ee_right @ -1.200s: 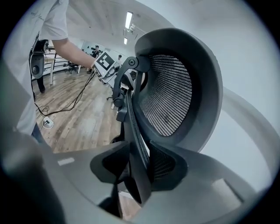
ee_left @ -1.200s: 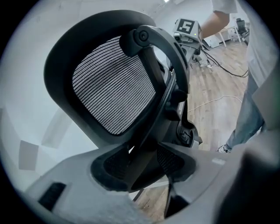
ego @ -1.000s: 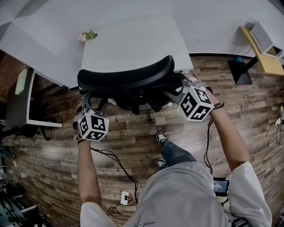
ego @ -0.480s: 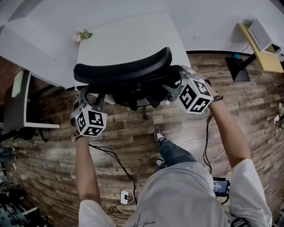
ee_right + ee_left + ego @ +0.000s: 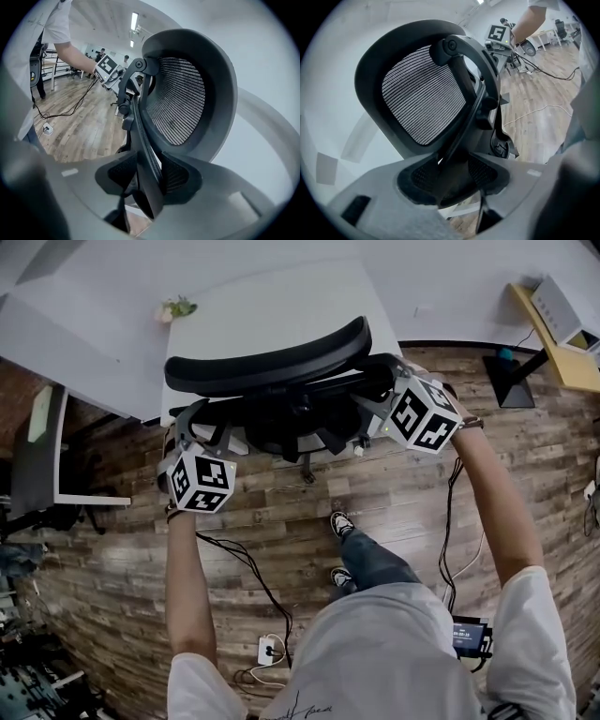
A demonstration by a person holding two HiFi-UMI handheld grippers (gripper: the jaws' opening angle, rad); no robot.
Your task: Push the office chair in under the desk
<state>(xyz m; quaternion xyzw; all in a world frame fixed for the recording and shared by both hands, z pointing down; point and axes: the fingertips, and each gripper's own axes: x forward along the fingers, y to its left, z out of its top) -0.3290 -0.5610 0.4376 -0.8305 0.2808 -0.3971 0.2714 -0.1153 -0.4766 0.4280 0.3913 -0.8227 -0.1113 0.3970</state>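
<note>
Most done, little left: office chair point(image 5: 267, 367) back at tabletop point(image 5: 281, 306) edge (seat hidden). Left hand-held gripper point(image 5: 190, 439) clamps backrest frame point(image 5: 464, 126); right hand-held gripper point(image 5: 375, 409) jaws have just been opening, frame loose between.

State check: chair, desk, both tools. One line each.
office chair, upright, backrest at the desk's near edge; seat hidden from above.
desk, white top bare except for a small plant at its far left corner.
left tool, closed on the office chair's back frame.
right tool, open; jaws have just been opening, with the back frame between them, unclamped.
</note>
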